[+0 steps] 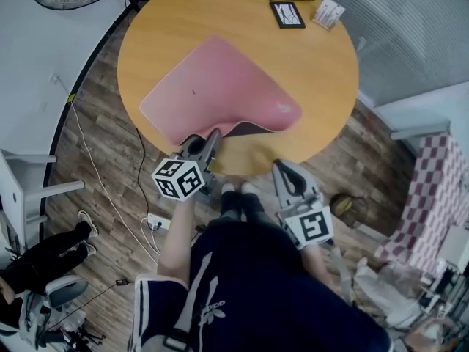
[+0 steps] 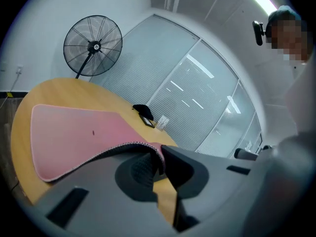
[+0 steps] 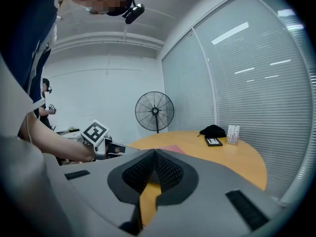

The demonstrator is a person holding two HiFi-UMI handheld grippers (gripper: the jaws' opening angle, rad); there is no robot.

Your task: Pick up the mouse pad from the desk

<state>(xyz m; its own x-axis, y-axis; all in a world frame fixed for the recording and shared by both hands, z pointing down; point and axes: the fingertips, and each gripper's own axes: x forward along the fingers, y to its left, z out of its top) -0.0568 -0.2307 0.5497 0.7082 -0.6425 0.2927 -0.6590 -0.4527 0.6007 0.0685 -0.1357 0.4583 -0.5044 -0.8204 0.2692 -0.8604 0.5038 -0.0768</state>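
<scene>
Head view: I'm pinching the mouse pad's (image 1: 220,86) near edge w/ the left gripper (image 1: 214,135), so it's curling off the desk (image 1: 322,79), rest lying flat; left gripper view: jaws clamping that edge; right gripper view: right gripper (image 3: 154,154) idling beside, jaws together, empty.

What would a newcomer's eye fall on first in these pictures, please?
The large pink rounded-triangle mouse pad on the round yellow wooden table stands out first, its near edge curled up off the wood, pinched in the left tongs. The right tongs hang shut and empty at the table's near rim, and a black pedestal fan stands beyond the far left.
</scene>
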